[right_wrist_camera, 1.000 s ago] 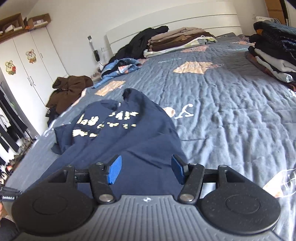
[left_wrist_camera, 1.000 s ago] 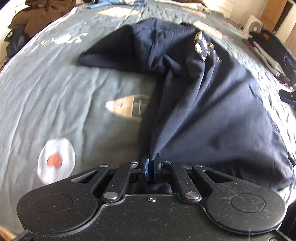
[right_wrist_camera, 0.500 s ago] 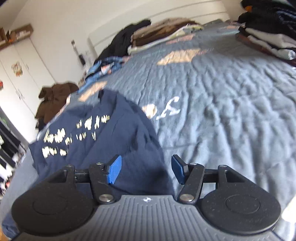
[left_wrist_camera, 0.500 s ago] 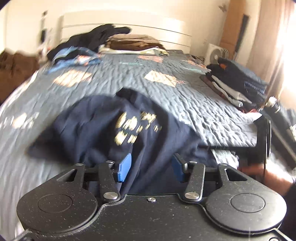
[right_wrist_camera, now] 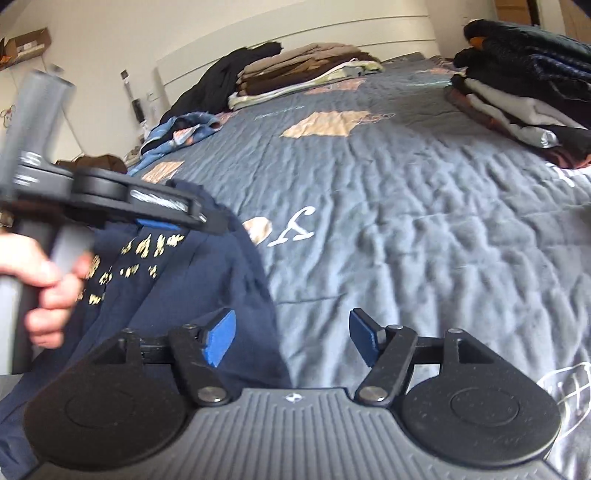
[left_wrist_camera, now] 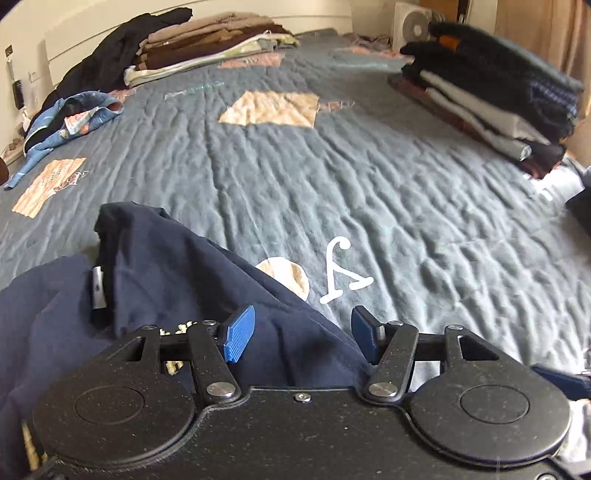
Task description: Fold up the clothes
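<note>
A crumpled navy shirt [left_wrist_camera: 166,280] with a pale gold print lies on the blue-grey quilt [left_wrist_camera: 369,184]. Its neck label shows in the left wrist view. My left gripper [left_wrist_camera: 301,338] hovers over the shirt's right edge. Its jaws are opening, and the cloth lies below them with no blue pad pressing on it. In the right wrist view the shirt [right_wrist_camera: 207,280] fills the lower left. My right gripper [right_wrist_camera: 291,341] is just above its right edge, with jaws opening and nothing gripped. The left gripper [right_wrist_camera: 177,221] shows there too, held by a hand [right_wrist_camera: 44,295] over the print.
A stack of folded clothes [left_wrist_camera: 498,96] sits at the bed's right edge. Another folded pile [left_wrist_camera: 207,48] and dark garments lie by the headboard. A blue patterned garment [left_wrist_camera: 74,118] is at the far left, and a fan [left_wrist_camera: 410,26] stands at the back right.
My left gripper let go of the navy shirt and opened. It swung right across the bed and now shows in the right wrist view. My right gripper opened a little wider.
</note>
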`<state>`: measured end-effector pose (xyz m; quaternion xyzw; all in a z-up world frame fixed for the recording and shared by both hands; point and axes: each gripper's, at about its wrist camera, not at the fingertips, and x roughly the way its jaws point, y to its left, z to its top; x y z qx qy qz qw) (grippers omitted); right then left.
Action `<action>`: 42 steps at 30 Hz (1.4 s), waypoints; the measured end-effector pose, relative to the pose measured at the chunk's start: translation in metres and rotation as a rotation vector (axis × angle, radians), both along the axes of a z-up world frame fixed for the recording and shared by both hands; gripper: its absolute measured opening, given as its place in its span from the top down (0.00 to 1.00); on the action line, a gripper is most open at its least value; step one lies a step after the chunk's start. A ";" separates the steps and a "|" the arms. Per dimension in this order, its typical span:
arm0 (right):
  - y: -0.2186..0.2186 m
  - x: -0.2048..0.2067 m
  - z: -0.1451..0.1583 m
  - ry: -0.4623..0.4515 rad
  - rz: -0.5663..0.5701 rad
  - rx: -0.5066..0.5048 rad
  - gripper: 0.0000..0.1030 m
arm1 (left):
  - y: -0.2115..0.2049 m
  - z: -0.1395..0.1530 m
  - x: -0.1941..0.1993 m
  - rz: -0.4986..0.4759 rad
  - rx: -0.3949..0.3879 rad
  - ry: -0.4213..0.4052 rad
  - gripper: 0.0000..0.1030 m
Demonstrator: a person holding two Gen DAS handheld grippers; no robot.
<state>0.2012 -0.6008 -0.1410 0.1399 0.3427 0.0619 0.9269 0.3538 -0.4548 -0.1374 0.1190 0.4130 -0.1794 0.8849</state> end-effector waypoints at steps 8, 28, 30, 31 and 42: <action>-0.006 0.001 -0.001 -0.020 -0.021 0.031 0.33 | 0.031 -0.020 -0.008 0.055 -0.001 0.034 0.93; 0.015 0.012 0.009 -0.101 0.046 0.037 0.33 | 0.118 -0.006 -0.115 0.115 -0.162 0.001 0.94; 0.025 0.020 0.011 -0.113 0.077 0.006 0.33 | 0.113 0.008 -0.112 0.115 -0.139 -0.036 0.93; 0.030 0.024 0.012 -0.121 0.093 -0.016 0.33 | 0.109 0.016 -0.110 0.099 -0.117 -0.079 0.92; 0.023 0.052 -0.005 -0.093 0.088 0.015 0.33 | 0.017 0.022 -0.070 -0.112 0.262 -0.343 0.46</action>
